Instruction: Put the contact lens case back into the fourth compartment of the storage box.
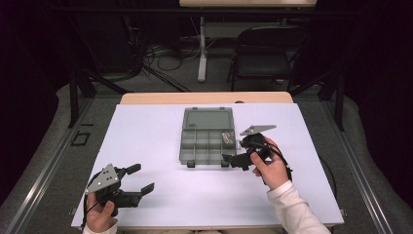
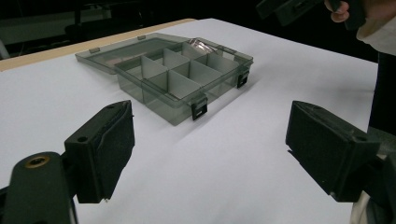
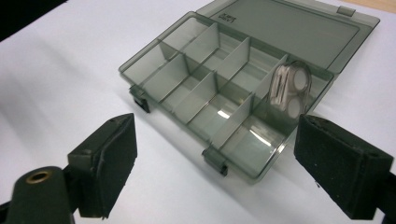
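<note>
A smoky grey compartment box point(image 1: 184, 146) lies in the middle of the white table sheet with its lid point(image 1: 208, 119) folded flat behind it. Small clear and metal pieces point(image 1: 227, 137) sit in its far right compartment point(image 3: 290, 86); the other compartments look bare. My right gripper point(image 1: 234, 152) is at the box's front right corner, pointing at it, open with nothing between its pads point(image 3: 224, 165). My left gripper point(image 1: 145, 178) rests low at the front left, well short of the box point(image 2: 182, 79), open with bare sheet between its fingers point(image 2: 210, 154).
Two black latches point(image 2: 199, 111) stick out from the box's front wall. The white sheet point(image 1: 146, 131) covers a wooden table. Beyond it stand a dark folding chair point(image 1: 265, 56) and a table leg with cables point(image 1: 201, 48) on the floor.
</note>
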Available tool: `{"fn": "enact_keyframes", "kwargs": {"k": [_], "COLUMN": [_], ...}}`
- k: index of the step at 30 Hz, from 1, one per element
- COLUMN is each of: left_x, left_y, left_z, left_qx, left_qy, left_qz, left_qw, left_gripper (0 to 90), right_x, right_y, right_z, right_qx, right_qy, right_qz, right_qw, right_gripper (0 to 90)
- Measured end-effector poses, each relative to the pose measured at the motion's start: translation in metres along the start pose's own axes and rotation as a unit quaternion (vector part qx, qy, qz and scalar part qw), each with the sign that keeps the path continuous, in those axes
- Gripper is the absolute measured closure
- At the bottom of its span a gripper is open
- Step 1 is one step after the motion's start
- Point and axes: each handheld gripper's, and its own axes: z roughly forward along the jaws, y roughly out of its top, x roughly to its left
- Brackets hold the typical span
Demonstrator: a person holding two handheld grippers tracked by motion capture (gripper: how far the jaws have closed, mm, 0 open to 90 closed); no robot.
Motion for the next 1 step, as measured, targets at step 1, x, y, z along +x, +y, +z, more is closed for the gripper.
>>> {"fn": "enact_keyframes", "kwargs": {"k": [1], "left_x": [0.0000], "left_y": [0.0000], "left_z": [0.0000], "left_qx": [0.000], "left_qy": [0.000], "left_qz": [0.000], "left_qw": [1.0000], "left_gripper": [16.1], "right_x": [0.0000], "right_y": [0.0000], "right_z": [0.0000], "right_qx": [0.000], "right_qy": [0.000], "right_qz": [0.000], "right_qw": [1.0000], "right_gripper": [12.9]}}
